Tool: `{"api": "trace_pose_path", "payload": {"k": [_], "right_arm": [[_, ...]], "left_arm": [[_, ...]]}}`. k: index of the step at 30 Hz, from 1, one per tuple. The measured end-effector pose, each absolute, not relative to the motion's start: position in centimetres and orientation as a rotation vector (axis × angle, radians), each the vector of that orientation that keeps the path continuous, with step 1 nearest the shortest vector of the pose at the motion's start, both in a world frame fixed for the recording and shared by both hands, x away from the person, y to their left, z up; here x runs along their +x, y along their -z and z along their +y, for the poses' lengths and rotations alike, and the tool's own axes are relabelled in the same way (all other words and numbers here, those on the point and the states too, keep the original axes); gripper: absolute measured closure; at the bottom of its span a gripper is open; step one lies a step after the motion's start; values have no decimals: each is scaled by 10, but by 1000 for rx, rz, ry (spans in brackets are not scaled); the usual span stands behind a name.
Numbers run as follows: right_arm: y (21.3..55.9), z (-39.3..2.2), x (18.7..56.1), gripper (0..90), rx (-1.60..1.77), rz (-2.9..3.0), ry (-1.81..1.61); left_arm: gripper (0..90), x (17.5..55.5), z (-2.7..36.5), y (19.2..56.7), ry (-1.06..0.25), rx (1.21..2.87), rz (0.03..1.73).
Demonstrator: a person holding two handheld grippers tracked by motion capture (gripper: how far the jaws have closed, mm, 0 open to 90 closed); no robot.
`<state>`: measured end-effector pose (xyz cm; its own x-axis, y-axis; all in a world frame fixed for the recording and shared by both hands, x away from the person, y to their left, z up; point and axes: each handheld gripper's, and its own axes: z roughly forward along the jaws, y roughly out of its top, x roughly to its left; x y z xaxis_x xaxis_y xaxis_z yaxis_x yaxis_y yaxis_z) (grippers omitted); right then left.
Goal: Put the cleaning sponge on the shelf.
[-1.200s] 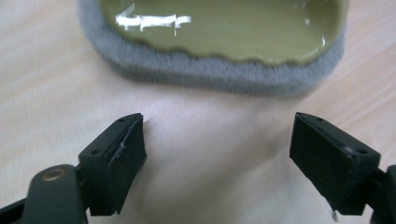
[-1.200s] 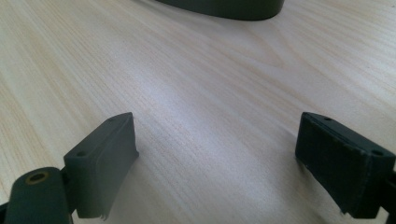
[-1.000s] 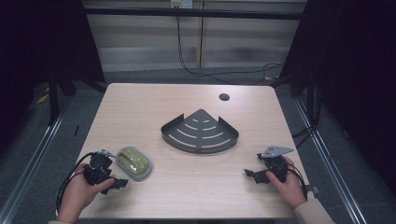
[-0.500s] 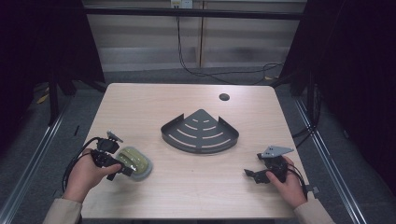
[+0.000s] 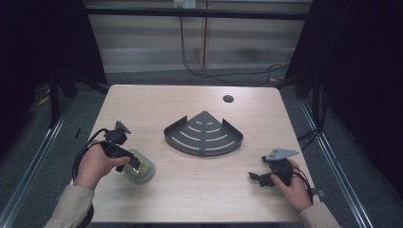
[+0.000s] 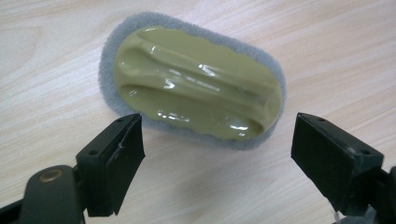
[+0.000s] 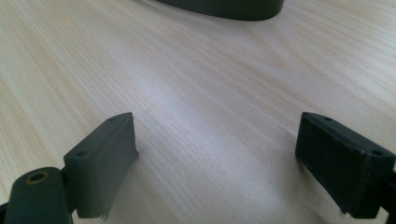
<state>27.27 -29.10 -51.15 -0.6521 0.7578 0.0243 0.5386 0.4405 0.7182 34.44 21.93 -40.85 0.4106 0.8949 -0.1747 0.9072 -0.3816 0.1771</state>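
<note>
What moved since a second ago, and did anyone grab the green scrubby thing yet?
The left gripper swung up and over the green scrubber, from beside it to above it. Its jaws are open around the scrubber, not gripping yet. The scrubber, the dark corner rack and the right gripper, resting open on the table, stayed put.

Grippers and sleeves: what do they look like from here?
Both grippers are black, each trailing a black cable. The left claw and right claw each have two blocky black jaws with small screw holes. A grey three-cornered plate tops the right gripper; the left carries a smaller one. Both sleeves are beige.
</note>
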Motion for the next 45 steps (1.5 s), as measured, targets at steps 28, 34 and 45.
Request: {"api": "trace_pose_path", "payload": {"k": [28, 34, 45], "right_arm": [[512, -291, 273, 120, 1114, 2395, -1030], [512, -291, 273, 120, 1110, 2395, -1031], [512, -291, 273, 120, 1113, 2395, -1031]], "left_arm": [[379, 356, 207, 426, 126, 2384, 1685], [493, 357, 205, 422, 134, 2419, 1687], [497, 362, 202, 421, 110, 2413, 1729]]}}
